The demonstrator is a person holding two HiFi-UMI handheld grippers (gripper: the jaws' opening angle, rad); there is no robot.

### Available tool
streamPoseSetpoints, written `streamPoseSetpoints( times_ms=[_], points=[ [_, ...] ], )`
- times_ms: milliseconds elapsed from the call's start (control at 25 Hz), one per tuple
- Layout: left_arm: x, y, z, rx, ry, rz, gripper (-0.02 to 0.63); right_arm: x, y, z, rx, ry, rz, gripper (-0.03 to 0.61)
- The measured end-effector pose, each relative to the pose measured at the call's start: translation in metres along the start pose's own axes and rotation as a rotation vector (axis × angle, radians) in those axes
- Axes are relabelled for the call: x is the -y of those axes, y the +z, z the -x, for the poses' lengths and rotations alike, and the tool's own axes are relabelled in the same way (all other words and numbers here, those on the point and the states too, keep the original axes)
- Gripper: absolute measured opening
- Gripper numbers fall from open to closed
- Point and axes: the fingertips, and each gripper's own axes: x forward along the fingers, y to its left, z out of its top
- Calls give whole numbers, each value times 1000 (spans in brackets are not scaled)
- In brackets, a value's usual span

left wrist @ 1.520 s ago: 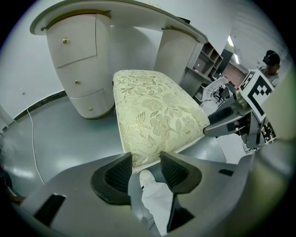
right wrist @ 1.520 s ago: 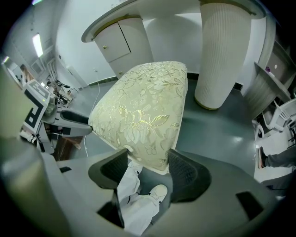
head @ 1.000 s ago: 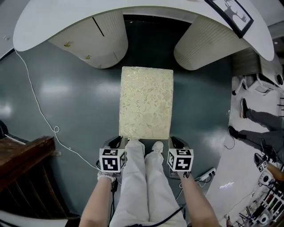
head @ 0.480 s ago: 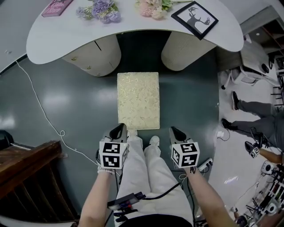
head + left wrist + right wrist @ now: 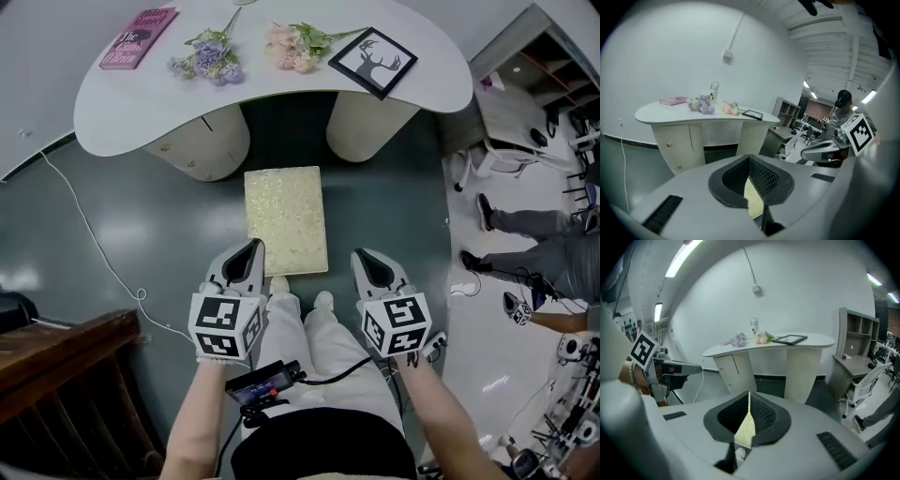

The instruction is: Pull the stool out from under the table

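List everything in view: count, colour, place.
table: 1, white, curved, top of head view
book: 1, pink, table's left end
purple flowers: 1 bunch, table middle
pink flowers: 1 bunch, table middle
framed picture: 1, black frame, table's right end
stool: 1, cream patterned top, floor in front of table
cable: 1, white, floor left
wooden furniture: 1, dark brown, lower left
bystander's legs: 2, grey trousers, right edge
own legs: 2, light trousers, below stool
left gripper: 1, grey, shut, empty
right gripper: 1, grey, shut, empty
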Motion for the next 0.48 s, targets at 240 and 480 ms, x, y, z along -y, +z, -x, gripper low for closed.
streamPoseSetpoints(
  times_ms=[240, 480],
  points=[
    [10, 73, 29, 139, 11, -73, 17, -13, 63, 33, 129, 16, 32, 40],
    [21, 126, 61, 240, 20, -133, 17, -31, 117, 66, 253, 52, 67, 40]
  ],
)
